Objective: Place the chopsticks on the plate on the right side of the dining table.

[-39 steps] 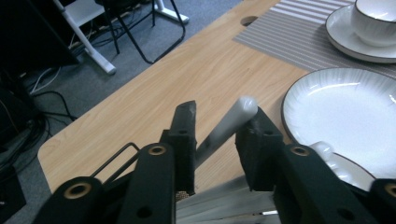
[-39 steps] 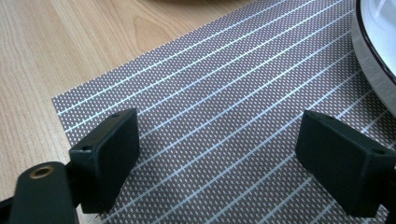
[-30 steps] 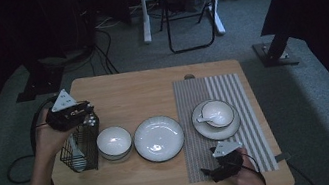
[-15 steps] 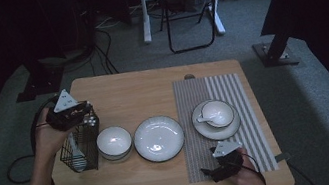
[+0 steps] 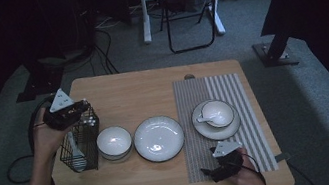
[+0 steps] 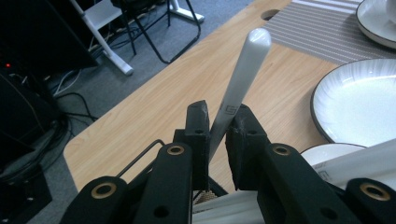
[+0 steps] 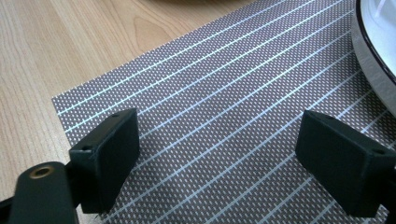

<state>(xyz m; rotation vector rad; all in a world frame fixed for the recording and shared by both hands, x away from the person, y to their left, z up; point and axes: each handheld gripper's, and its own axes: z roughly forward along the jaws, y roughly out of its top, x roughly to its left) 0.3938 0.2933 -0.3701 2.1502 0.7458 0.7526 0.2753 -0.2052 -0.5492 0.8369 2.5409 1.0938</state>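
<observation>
My left gripper [image 5: 68,113] sits over the wire basket [image 5: 81,149] at the table's [image 5: 132,93] left edge. In the left gripper view its jaws have just been closing on a white handle [image 6: 243,79], which stands tilted between them and sticks out well past the tips; both pads look pressed against it low on the shaft, so I read it as clamped. The handle's lower end drops out of sight behind the gripper [image 6: 218,122], toward the basket rim. A bowl [image 5: 114,142] stands just right of the basket, then a plate [image 5: 158,138].

My right gripper [image 5: 220,166] rests near the table's near edge on the striped mat [image 5: 225,90]. In the right gripper view its jaws [image 7: 217,154] stand wide apart with bare mat [image 7: 224,93] between them, and a saucer rim [image 7: 373,51] lies just beyond the right jaw.
</observation>
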